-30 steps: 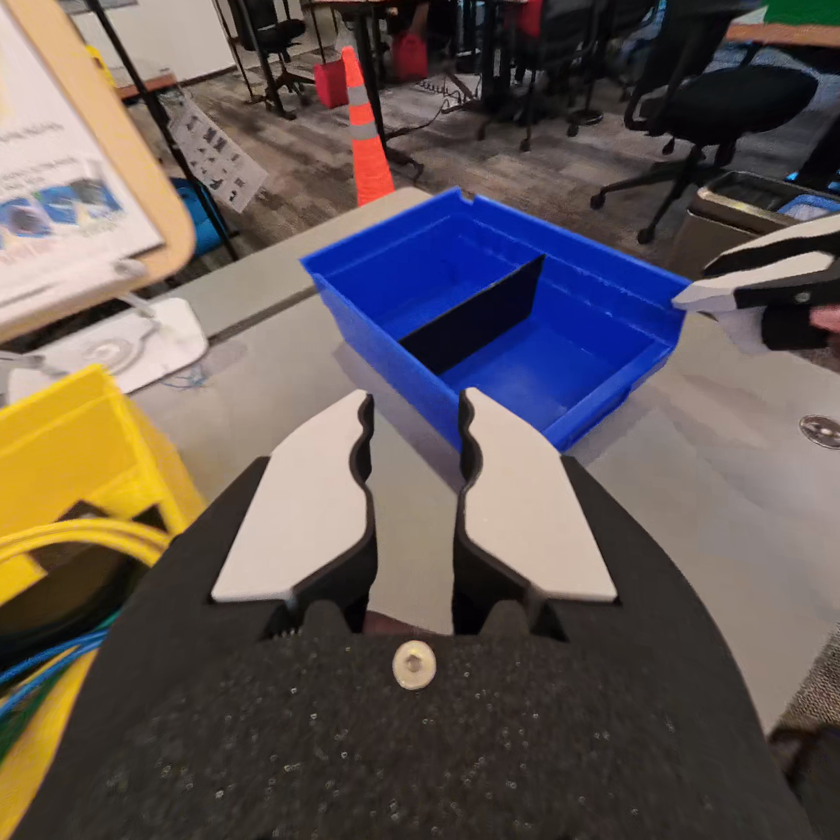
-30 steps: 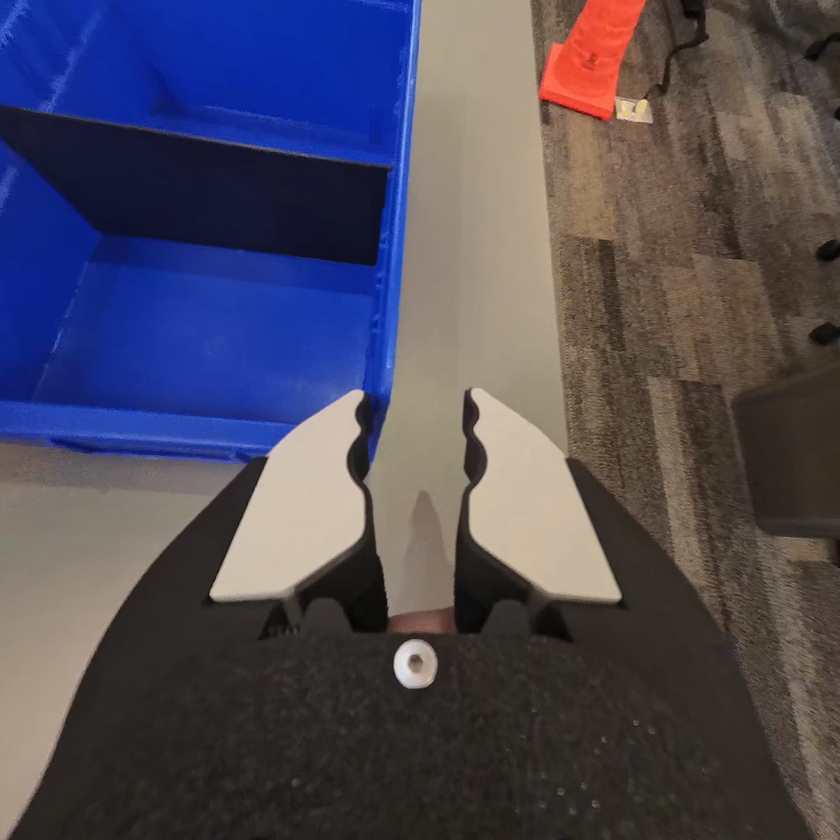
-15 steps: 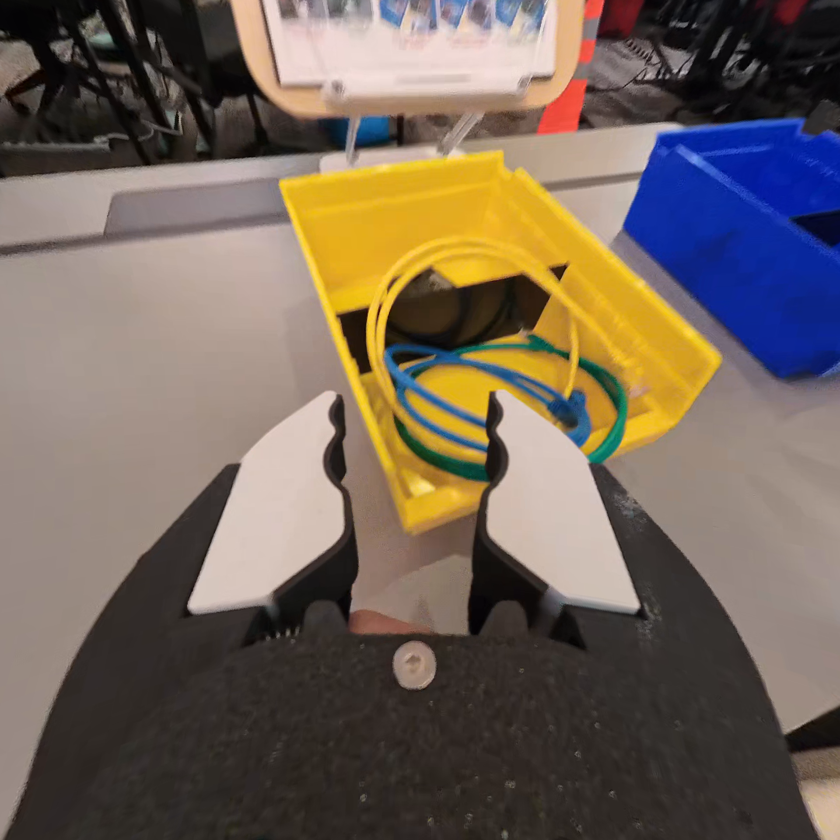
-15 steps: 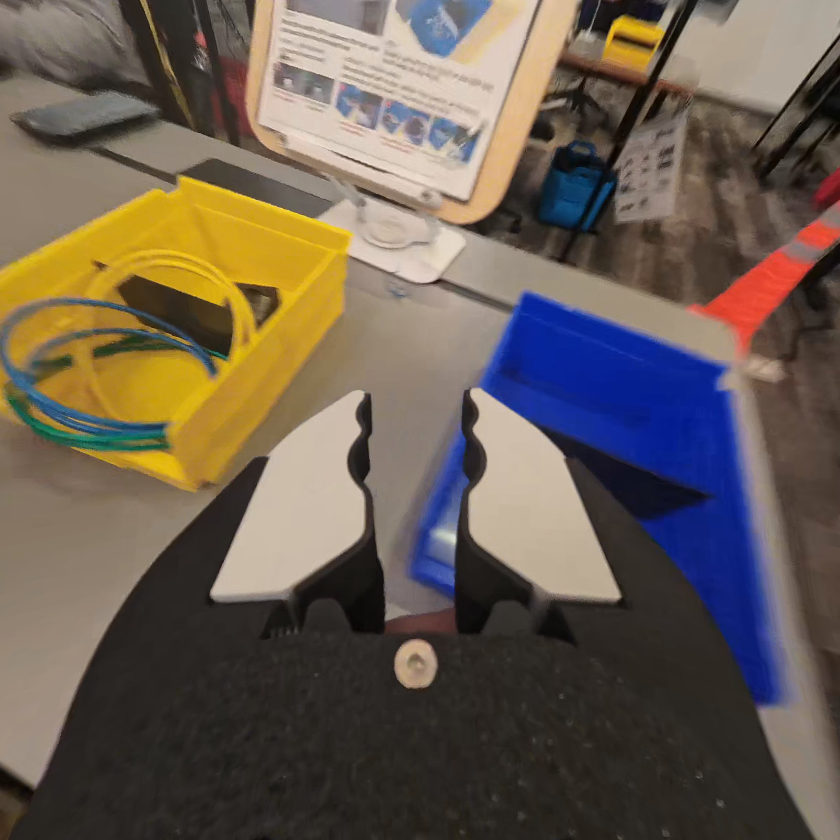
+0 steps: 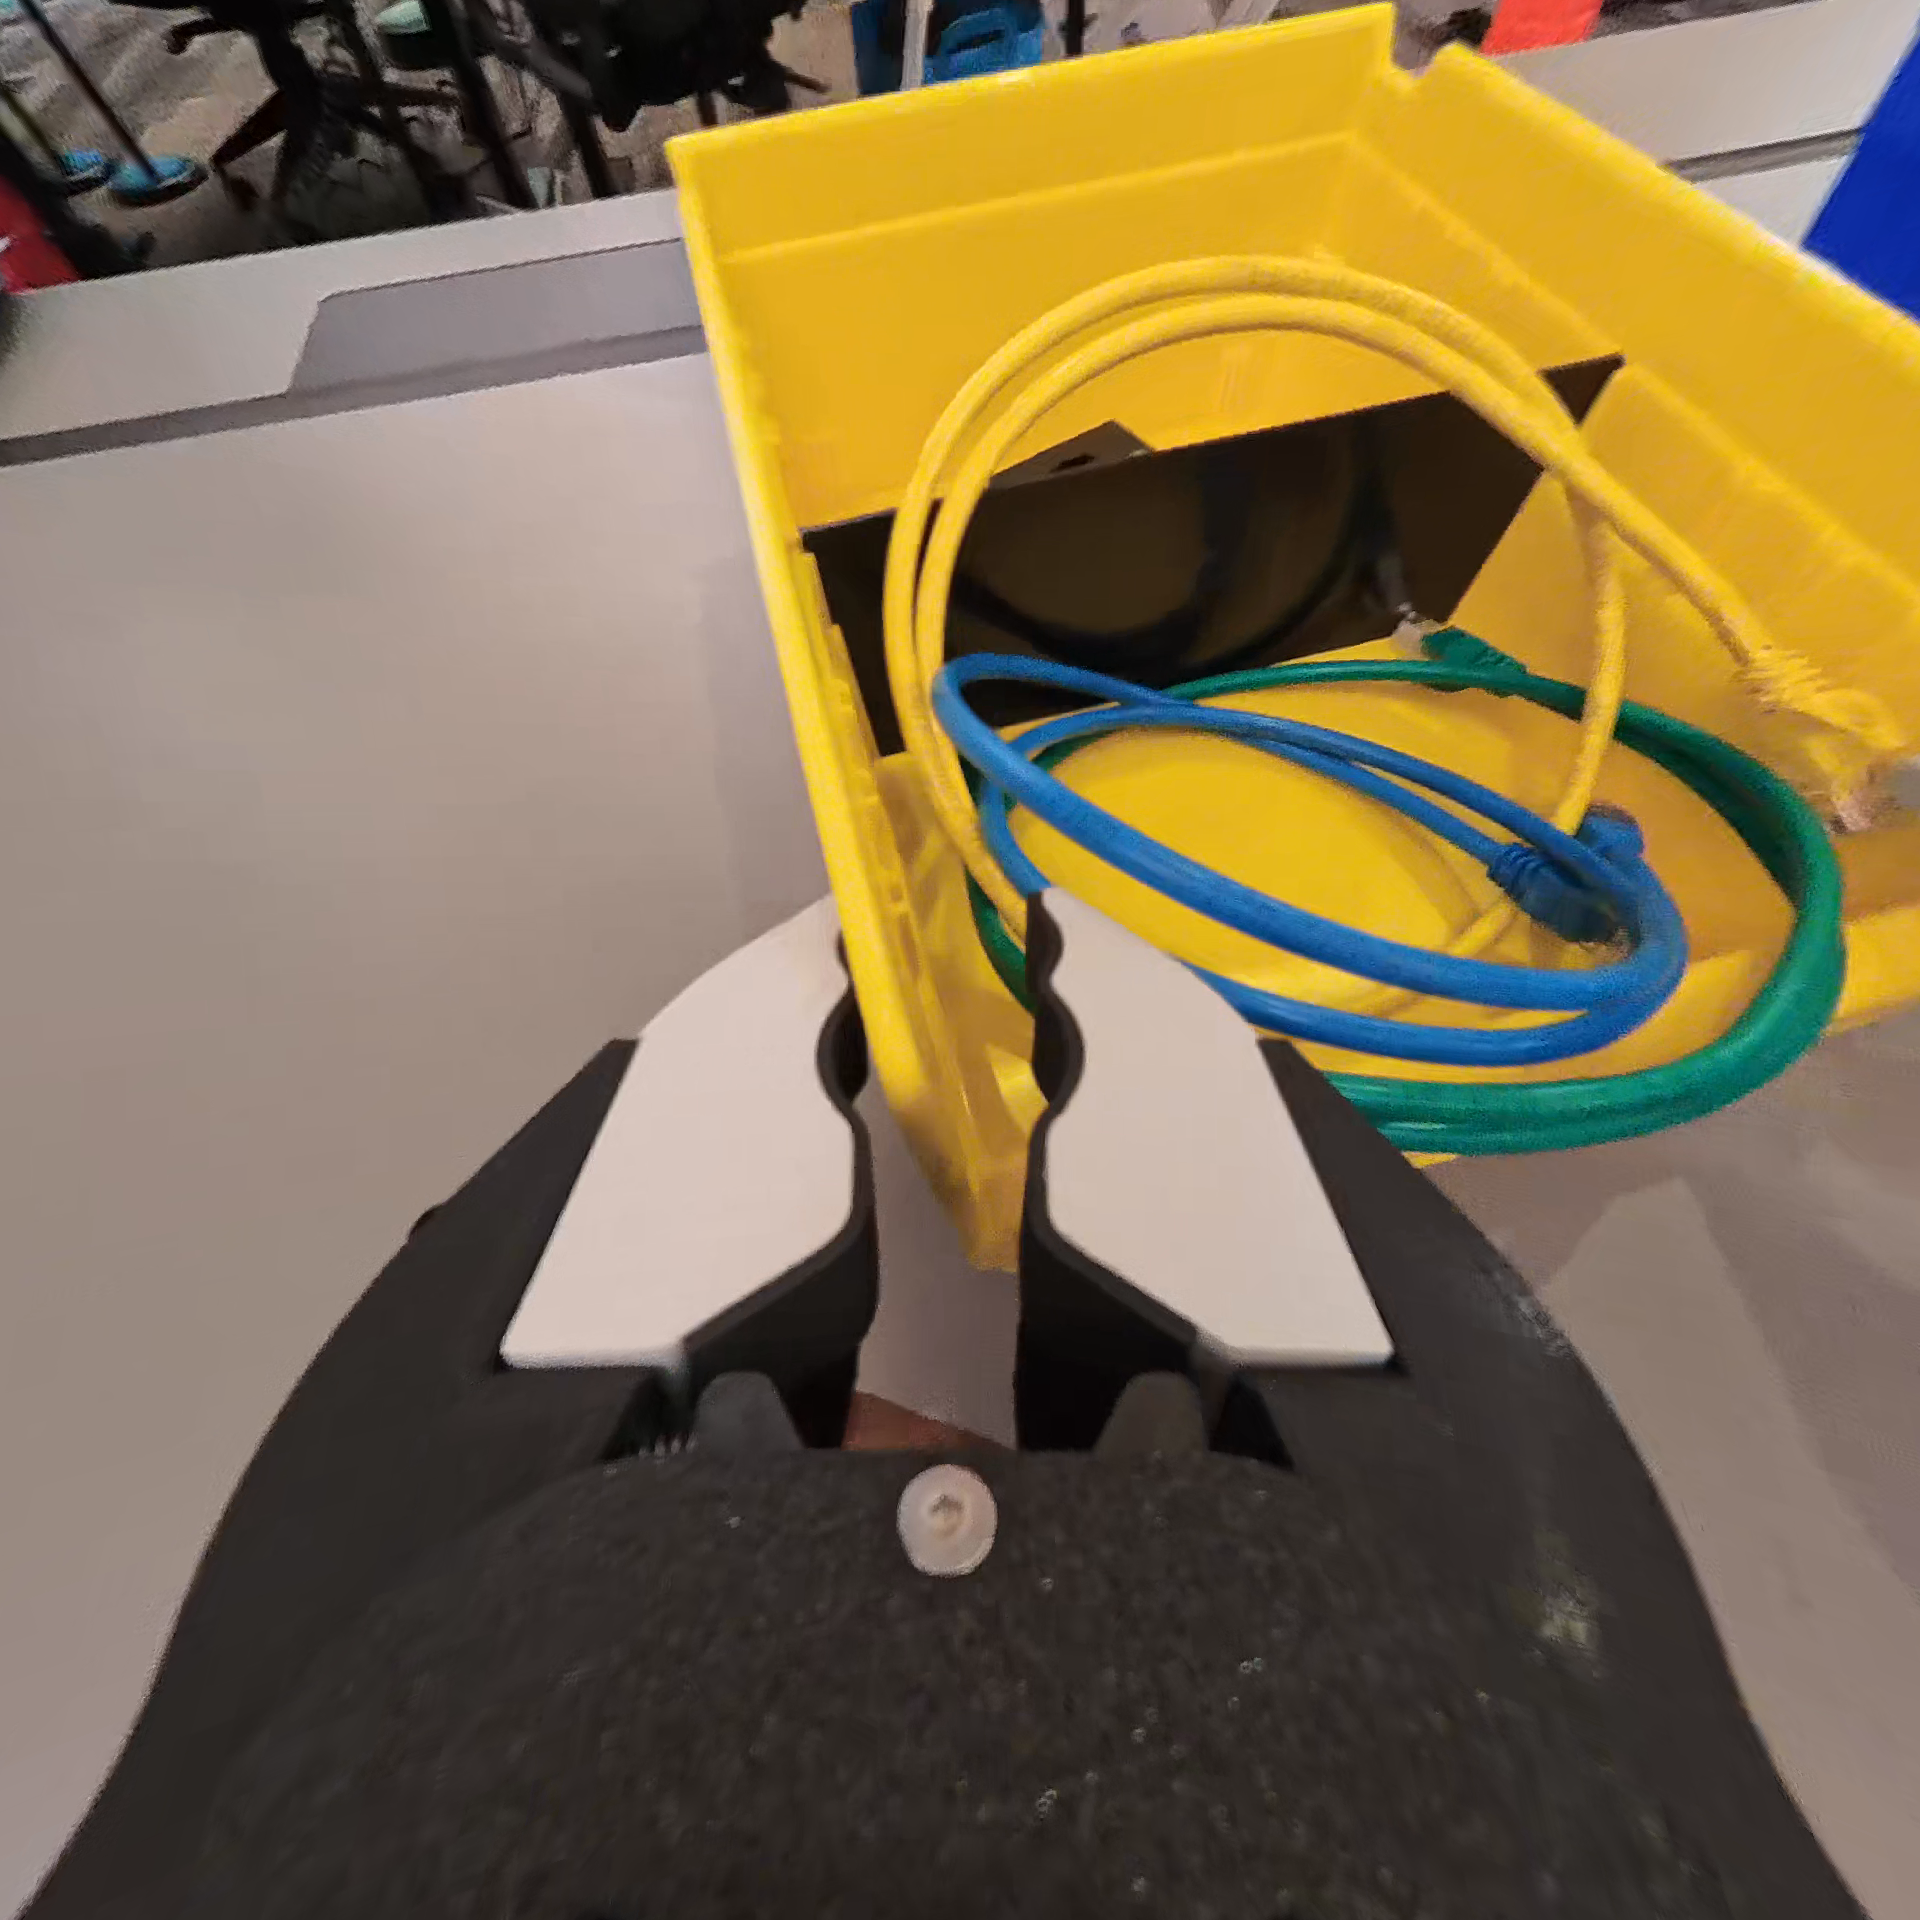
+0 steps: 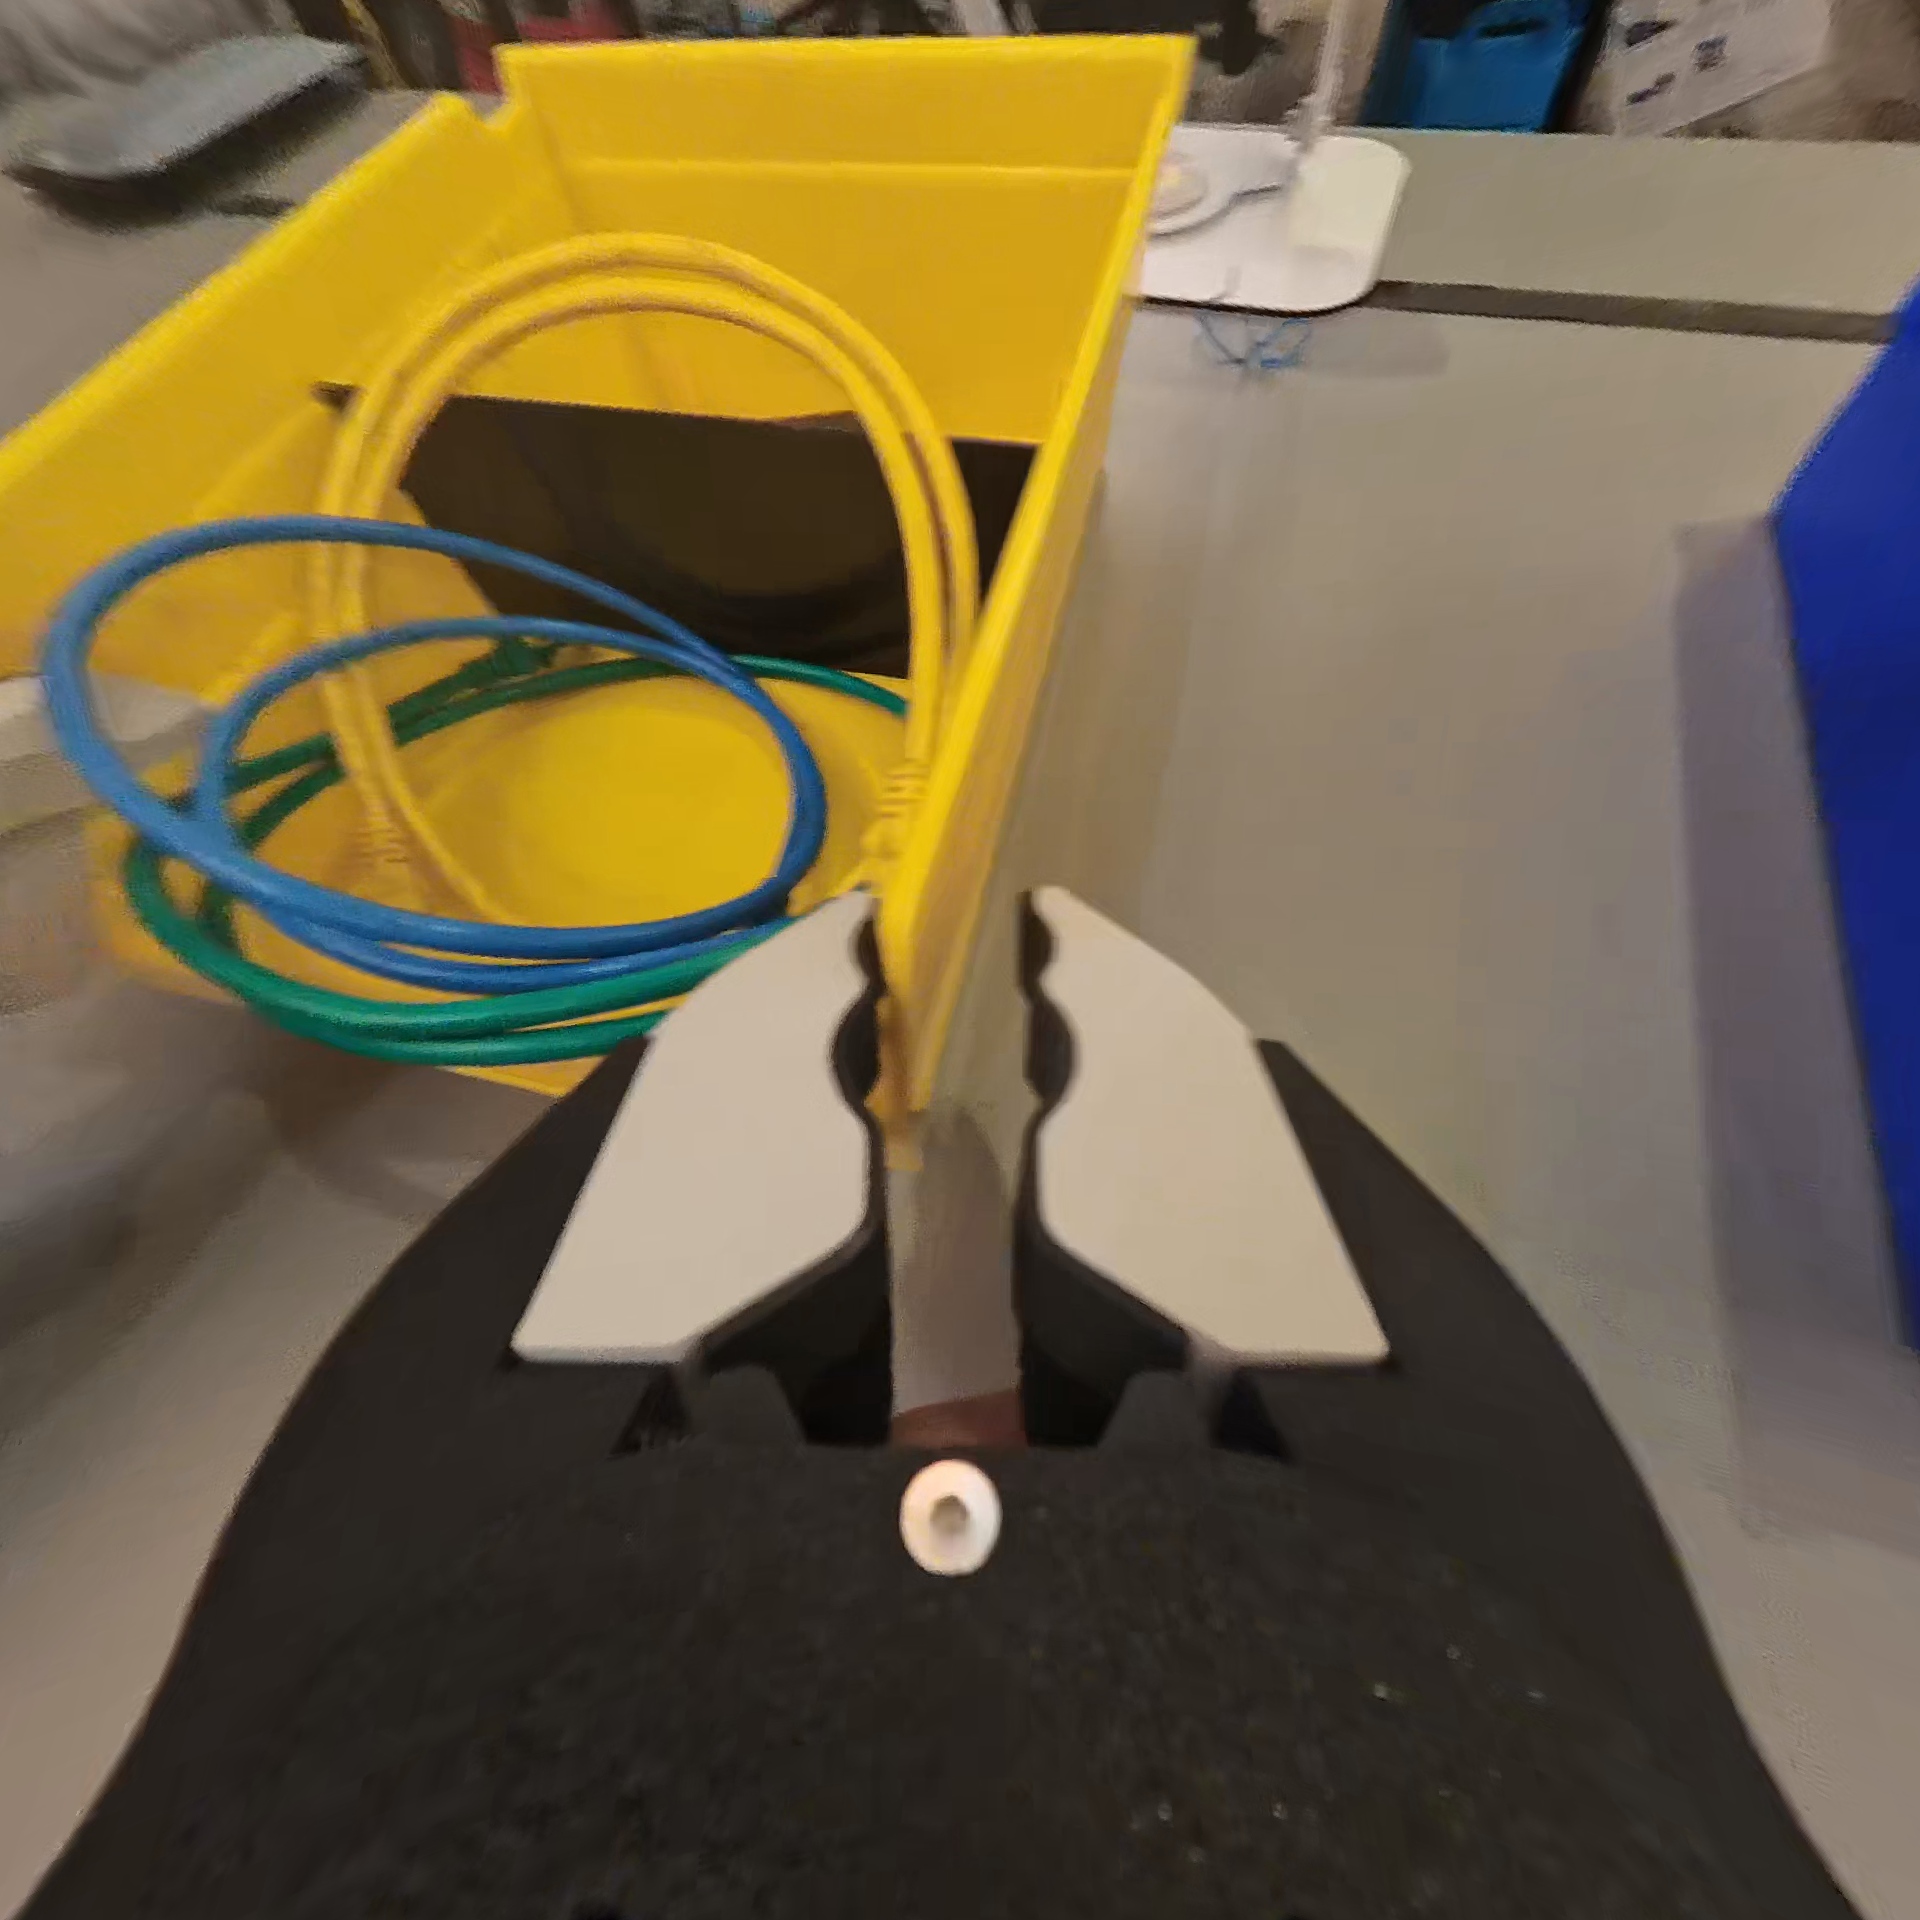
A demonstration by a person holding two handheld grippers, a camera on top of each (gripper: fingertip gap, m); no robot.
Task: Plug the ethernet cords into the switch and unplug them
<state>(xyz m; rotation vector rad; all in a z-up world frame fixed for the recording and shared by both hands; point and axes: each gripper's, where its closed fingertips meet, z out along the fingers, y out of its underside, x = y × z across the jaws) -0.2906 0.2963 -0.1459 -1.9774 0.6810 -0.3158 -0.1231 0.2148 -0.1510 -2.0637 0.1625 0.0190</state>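
A yellow bin [image 5: 1039,187] on the grey table holds coiled ethernet cords: yellow [image 5: 1247,281], blue [image 5: 1299,935] and green [image 5: 1766,1039]. A black divider [image 5: 1455,499] crosses the bin, and the corner of a black box [image 5: 1086,452] shows behind it. My left gripper [image 5: 935,914] straddles the bin's left wall near the front corner and is closed on it. In the right wrist view the bin [image 6: 831,125] holds the same yellow [image 6: 665,260], blue [image 6: 468,935] and green [image 6: 416,1029] cords. My right gripper [image 6: 951,904] is closed on the bin's right wall.
A blue bin stands to the right of the yellow one [image 5: 1881,208] [image 6: 1870,831]. A white stand base [image 6: 1278,218] sits behind the yellow bin. Grey table surface [image 5: 364,727] lies to the left, and chairs and stands are on the floor beyond.
Both grippers swung from the blue bin to the yellow bin and moved in close. Each now straddles a side wall, with its jaws narrower than half a second ago.
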